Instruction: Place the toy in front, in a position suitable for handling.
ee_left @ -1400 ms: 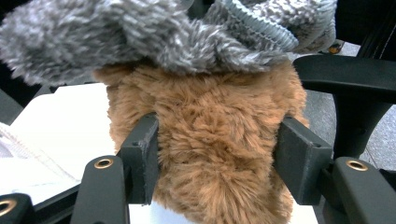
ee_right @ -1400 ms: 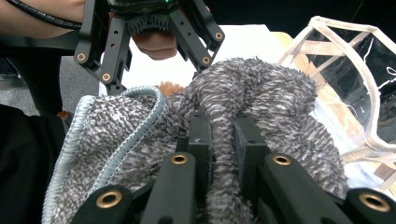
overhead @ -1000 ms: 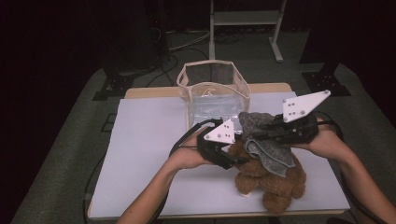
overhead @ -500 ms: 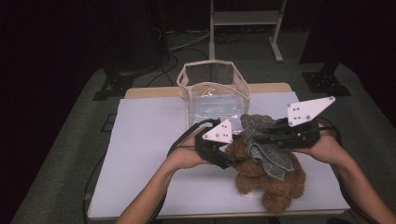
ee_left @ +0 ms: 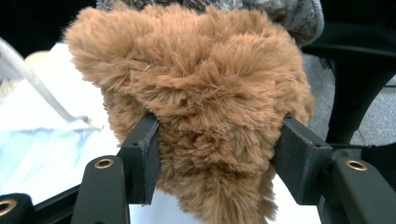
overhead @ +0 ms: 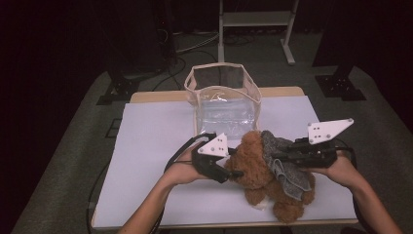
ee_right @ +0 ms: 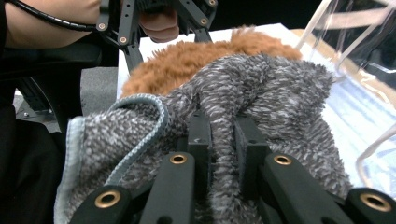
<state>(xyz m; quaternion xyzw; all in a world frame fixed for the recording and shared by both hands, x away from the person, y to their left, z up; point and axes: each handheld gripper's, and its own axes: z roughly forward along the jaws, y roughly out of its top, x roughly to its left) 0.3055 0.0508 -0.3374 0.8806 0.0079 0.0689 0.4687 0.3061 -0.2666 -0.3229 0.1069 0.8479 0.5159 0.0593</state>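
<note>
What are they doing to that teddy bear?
A person is working on a brown teddy bear that lies on the white table, using a gripper in each hand. The left gripper squeezes the bear's furry body between its jaws. The right gripper is pinched shut on a fold of the grey cloth draped over the bear. A clear plastic bag stands open just behind them on the table.
</note>
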